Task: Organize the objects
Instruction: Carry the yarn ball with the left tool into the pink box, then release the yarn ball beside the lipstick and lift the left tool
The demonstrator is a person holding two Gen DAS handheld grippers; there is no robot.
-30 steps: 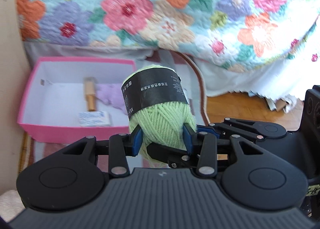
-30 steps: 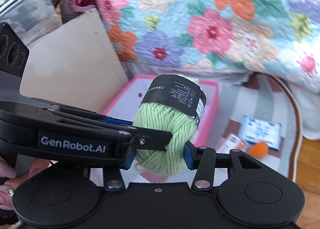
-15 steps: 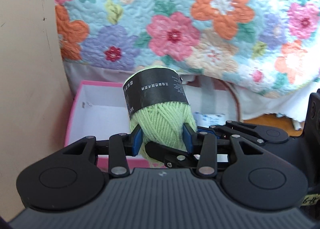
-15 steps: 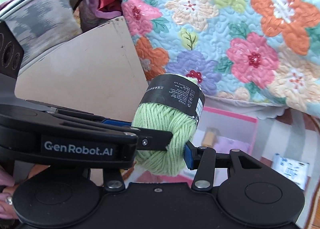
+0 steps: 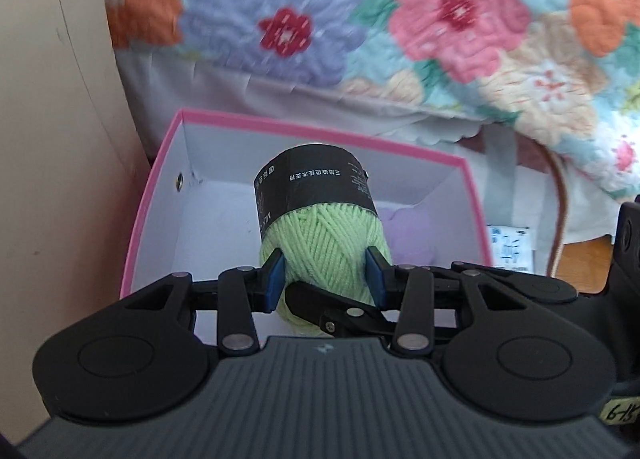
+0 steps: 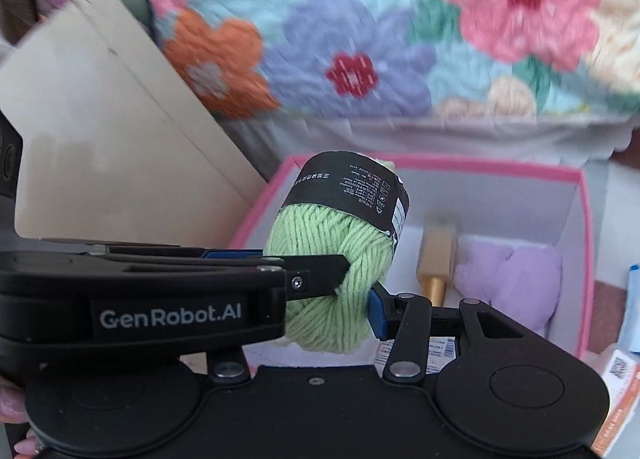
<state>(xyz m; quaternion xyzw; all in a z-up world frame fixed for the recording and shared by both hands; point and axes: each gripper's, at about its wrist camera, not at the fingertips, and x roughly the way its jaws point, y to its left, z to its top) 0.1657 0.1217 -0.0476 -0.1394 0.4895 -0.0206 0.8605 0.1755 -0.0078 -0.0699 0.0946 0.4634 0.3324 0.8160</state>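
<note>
- We are holding the green yarn ball [image 5: 324,247] with both grippers at once: the left gripper [image 5: 325,275] is pinching its lower half between blue pads, and the right gripper [image 6: 352,279] is gripping the same ball from a crossing angle.
- We are carrying the ball just above the open pink box [image 5: 280,130], over its near left part; it is not yet resting on the box floor, as far as we can judge.
- Part of the sorting looks done: a lilac plush piece [image 6: 508,279], a gold-and-wood tool [image 6: 436,263] and a printed packet [image 6: 416,351] are already lying inside.
- Some items are still waiting outside, to the right of the box: a white-and-blue packet [image 5: 510,251] and an orange-edged packet [image 6: 618,387].
- The right wrist view is showing the tool and the packets, which the left view hides behind the ball; the left view is showing the box's far left corner and both pads on the yarn.
</note>
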